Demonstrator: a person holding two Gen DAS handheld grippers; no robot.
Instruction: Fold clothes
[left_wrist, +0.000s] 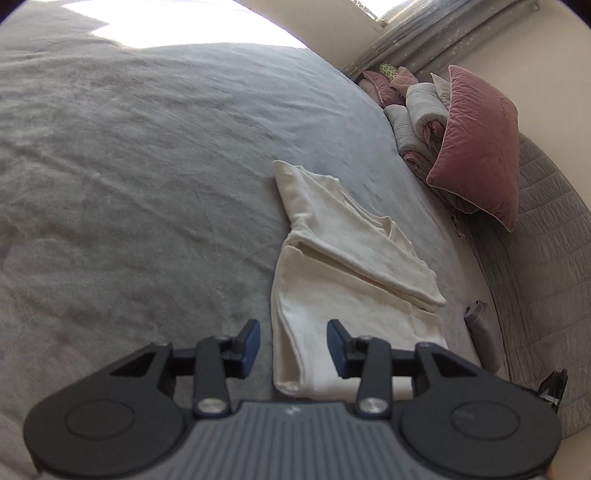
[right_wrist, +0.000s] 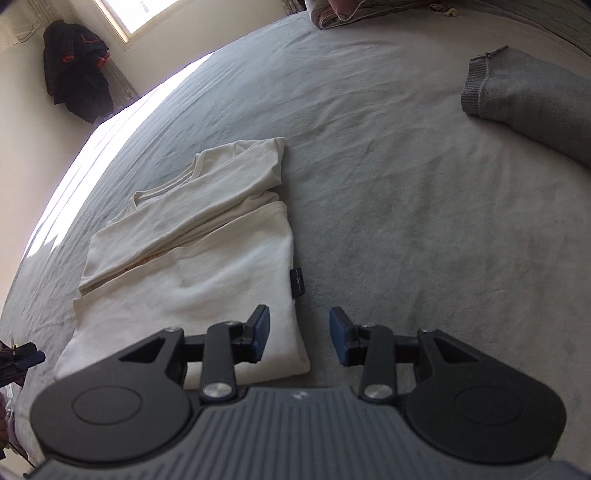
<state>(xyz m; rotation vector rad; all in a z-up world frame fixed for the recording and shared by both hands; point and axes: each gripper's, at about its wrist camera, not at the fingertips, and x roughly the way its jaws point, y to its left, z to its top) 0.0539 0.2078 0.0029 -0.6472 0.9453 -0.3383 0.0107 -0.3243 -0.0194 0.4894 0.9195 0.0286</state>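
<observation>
Both the left tongs (left_wrist: 293, 345) and right tongs (right_wrist: 299, 338) hang spread wide, holding nothing, over the near edge of the folded cream shirt (right_wrist: 192, 258) on the bed (left_wrist: 129, 184).

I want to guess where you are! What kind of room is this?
Most likely a bedroom. A wide grey bed fills both views, a pink pillow and rolled bedding sit at its head, and a folded cream T-shirt lies on it.

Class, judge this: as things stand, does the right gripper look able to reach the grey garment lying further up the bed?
Probably yes. The right gripper is open and empty, and only bare bedspread lies between it and the grey garment.
</observation>
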